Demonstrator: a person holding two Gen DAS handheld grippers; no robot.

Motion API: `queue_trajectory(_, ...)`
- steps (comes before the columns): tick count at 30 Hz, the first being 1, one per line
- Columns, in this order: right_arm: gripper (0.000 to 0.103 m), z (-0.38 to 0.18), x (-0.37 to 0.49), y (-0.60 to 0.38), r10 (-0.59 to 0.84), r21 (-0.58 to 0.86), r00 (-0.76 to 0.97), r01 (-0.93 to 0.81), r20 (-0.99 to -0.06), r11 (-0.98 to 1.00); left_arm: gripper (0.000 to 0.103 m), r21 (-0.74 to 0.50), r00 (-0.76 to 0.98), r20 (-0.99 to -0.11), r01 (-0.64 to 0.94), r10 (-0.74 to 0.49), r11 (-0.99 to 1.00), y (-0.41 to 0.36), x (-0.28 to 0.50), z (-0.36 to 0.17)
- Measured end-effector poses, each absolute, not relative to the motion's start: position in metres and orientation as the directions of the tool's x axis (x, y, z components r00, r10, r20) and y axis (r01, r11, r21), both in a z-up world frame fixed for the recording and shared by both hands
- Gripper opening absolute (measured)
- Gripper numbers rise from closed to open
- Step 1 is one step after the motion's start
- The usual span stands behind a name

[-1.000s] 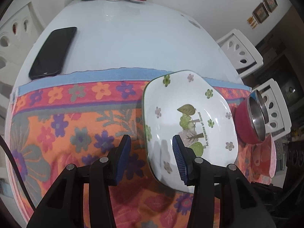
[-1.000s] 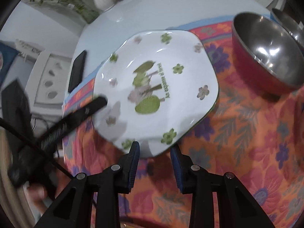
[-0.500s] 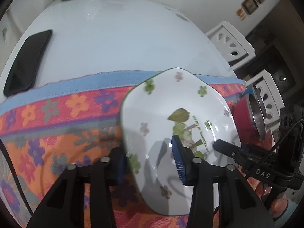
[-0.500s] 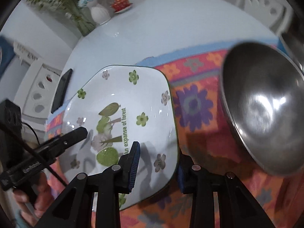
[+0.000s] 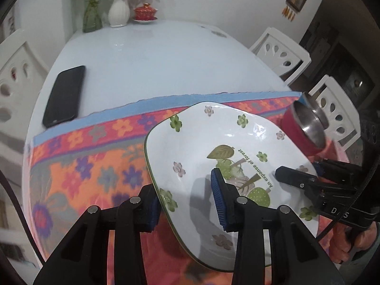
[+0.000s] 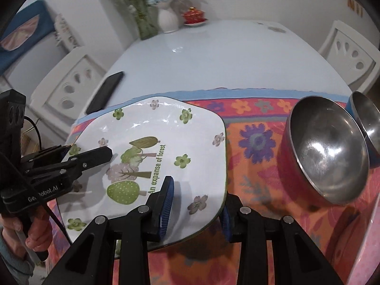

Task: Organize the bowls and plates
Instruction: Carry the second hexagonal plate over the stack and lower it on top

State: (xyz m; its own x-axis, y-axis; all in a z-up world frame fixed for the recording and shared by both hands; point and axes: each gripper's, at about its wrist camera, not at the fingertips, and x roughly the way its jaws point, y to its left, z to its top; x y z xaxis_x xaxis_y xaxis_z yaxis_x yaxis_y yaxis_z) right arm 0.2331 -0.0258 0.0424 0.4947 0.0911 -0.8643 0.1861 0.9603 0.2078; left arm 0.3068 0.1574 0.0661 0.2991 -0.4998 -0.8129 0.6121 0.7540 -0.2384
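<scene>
Left wrist view: the left gripper (image 5: pixel 187 198) has just been closing and now clamps the left rim of the white square plate (image 5: pixel 228 147), one blue pad under the rim, the other on the printed upper face. The plate, patterned with trees, small flowers and the words "An expanse of forest", is tilted above the floral tablecloth (image 5: pixel 95 166), which covers the near end of the white tabletop (image 5: pixel 166 66). The right gripper (image 5: pixel 301 178) grips the plate's opposite rim, with a hand (image 5: pixel 344 244) below it. Just beyond the plate's right corner sits a red-sided steel bowl (image 5: pixel 306 128). A black phone (image 5: pixel 64 96) lies on the bare tabletop near its left edge. At the far edge stand a white vase (image 5: pixel 118 9) of flowers, a glass vase (image 5: pixel 91 16) and a red lidded cup (image 5: pixel 145 13) on a saucer.

Right wrist view: the right gripper (image 6: pixel 196 204) is narrowed onto the plate (image 6: pixel 166 133) at its near right corner, one pad on top, the other beneath the rim. The left gripper (image 6: pixel 87 158) pinches the far left rim, carried by a hand (image 6: pixel 35 235). To the right, on the tablecloth (image 6: pixel 256 142), the red-sided steel bowl (image 6: pixel 325 149) sits well clear of the plate, with a second steel bowl (image 6: pixel 367 123), blue outside, touching it behind. The phone (image 6: pixel 105 91) lies on the bare tabletop (image 6: pixel 225 57) beyond the plate.
</scene>
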Motion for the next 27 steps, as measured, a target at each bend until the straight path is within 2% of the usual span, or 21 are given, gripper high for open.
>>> queue_trajectory(16,0.033,0.139,0.119,0.034,0.152,0.224,0.572,0.058,-0.806,0.973,0.034,-0.226,0.454,-0.739,0.529,-0.497,0.818,0.218,0.183,0.156)
queue_trajectory(22,0.033,0.152,0.073,0.049,0.169,0.227,0.561,0.034,-0.810,0.973,0.034,-0.230,0.460,-0.743,0.506,-0.486,0.831,0.230,0.138,0.157)
queue_trajectory(27,0.033,0.143,0.040,0.057,0.168,0.208,0.518,0.020,-0.839,0.978,0.034,-0.240,0.428,-0.776,0.479,-0.463,0.845,0.237,0.099,0.137)
